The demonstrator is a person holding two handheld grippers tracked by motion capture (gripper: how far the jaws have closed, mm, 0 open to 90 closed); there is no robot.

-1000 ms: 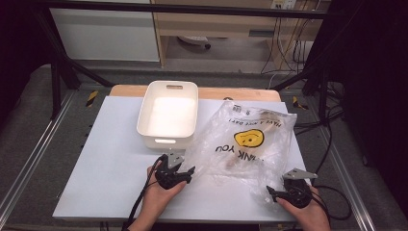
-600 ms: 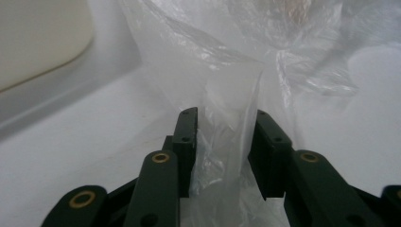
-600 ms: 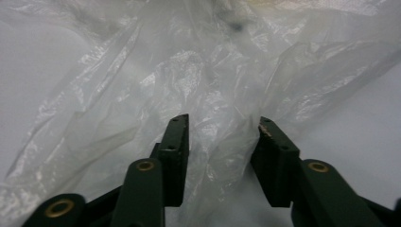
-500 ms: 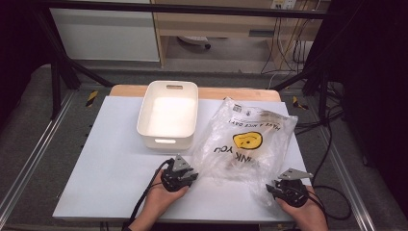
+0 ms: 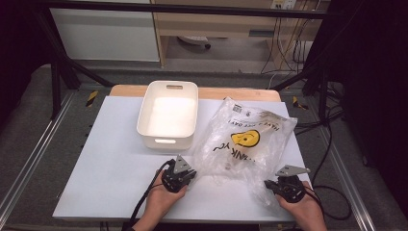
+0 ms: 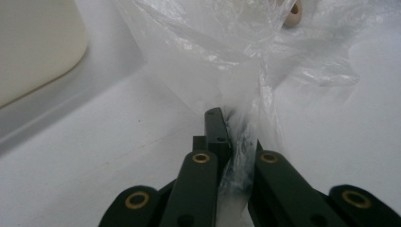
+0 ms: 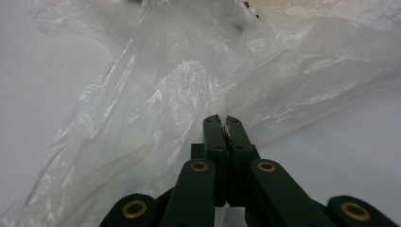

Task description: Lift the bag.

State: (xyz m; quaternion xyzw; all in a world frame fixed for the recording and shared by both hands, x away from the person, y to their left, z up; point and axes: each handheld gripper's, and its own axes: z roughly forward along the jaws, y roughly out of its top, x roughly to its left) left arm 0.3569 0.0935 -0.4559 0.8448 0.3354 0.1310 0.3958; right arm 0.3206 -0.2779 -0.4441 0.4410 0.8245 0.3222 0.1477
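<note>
High view: clear plastic bag (image 5: 245, 144) lies crumpled on white table (image 5: 106, 159), just right of white bin (image 5: 168, 114), near edge touching it or nearly so. Bag contents hard to make out through the film; yellow print and lettering show, reading upside down. Left gripper (image 5: 185, 177) at bag's near-left corner, right gripper (image 5: 275, 185) at its near-right corner. Jaw tips too small to judge here. Forearms cut off at bottom edge.

Left gripper view: left gripper (image 6: 222, 127) jaws have just been closing, now clamped on a bunched strip of bag (image 6: 246, 156) film. A small beige ring-like item (image 6: 293, 12) sits beyond, cut off at top. Bin wall (image 6: 33, 42) at left, blurred.

Right gripper view: right gripper (image 7: 224, 124) jaws likewise just closing, now pressed together w/ thin bag (image 7: 189, 94) film pinched at tips. Dark specks inside the bag at top, unclear.
</note>
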